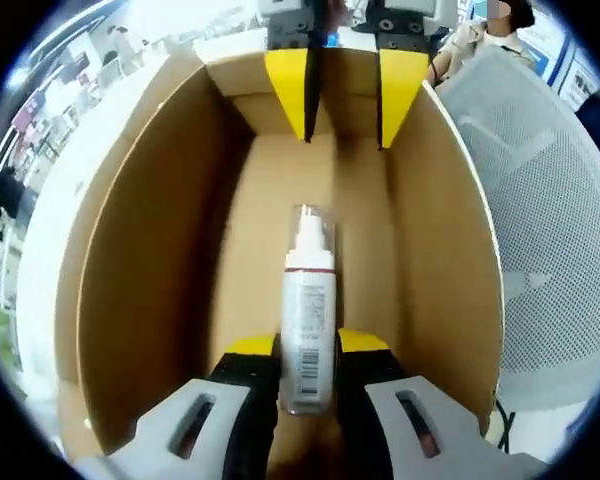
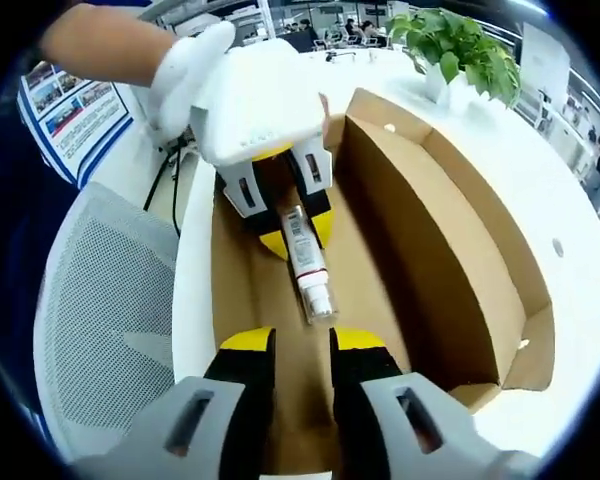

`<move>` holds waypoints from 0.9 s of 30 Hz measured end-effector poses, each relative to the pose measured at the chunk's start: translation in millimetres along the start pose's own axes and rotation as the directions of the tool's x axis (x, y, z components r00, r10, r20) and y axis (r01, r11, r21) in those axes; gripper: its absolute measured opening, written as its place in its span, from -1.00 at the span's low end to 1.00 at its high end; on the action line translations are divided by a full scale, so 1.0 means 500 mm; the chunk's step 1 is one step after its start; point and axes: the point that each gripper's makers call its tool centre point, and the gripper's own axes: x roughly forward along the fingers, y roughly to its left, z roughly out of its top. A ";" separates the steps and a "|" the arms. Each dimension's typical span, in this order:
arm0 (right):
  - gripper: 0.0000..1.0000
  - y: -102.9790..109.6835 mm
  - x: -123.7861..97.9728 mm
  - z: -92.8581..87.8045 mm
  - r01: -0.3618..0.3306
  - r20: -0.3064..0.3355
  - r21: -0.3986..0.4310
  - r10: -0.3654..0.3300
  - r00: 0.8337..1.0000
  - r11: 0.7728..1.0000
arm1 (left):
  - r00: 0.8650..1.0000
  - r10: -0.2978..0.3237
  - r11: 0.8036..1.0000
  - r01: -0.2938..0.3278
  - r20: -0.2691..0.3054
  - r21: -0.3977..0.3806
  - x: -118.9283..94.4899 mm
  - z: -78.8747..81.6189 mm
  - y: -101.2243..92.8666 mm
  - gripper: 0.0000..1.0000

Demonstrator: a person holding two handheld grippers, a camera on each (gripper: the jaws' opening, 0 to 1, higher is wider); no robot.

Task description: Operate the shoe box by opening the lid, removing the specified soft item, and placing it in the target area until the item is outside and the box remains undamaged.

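Inside the open shoe box [image 1: 150,300], our left tool [image 1: 308,350] clamps the spray bottle [image 1: 308,310]; our right tool [image 2: 290,345] waits apart opposite; next we lift out.

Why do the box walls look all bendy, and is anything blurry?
Left gripper view: the fisheye lens bows the cardboard box walls; the bottle is sharp, its label slightly smeared. Right gripper view: same bending; the gloved hand looks washed out by glare.
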 end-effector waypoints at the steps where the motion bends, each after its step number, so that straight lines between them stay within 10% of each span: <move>1: -0.59 0.001 0.003 0.001 -0.002 -0.001 -0.001 0.002 1.000 1.000 | 1.000 0.003 1.000 -0.003 0.012 0.022 0.000 0.001 0.000 -0.64; 7: -0.51 -0.008 0.013 0.012 0.018 0.014 -0.015 -0.018 1.000 1.000 | 0.996 -0.028 1.000 0.029 0.090 -0.005 -0.011 0.014 -0.013 -0.65; 16: -0.44 0.005 -0.027 0.046 -0.003 0.099 -0.034 0.007 0.995 0.999 | 0.952 -0.059 0.991 0.092 0.300 -0.097 -0.077 0.073 -0.023 -0.65; 27: -0.50 0.035 -0.093 0.110 -0.074 0.256 -0.011 0.075 0.964 0.997 | 0.850 -0.093 0.979 0.173 0.519 -0.107 -0.186 0.153 -0.041 -0.65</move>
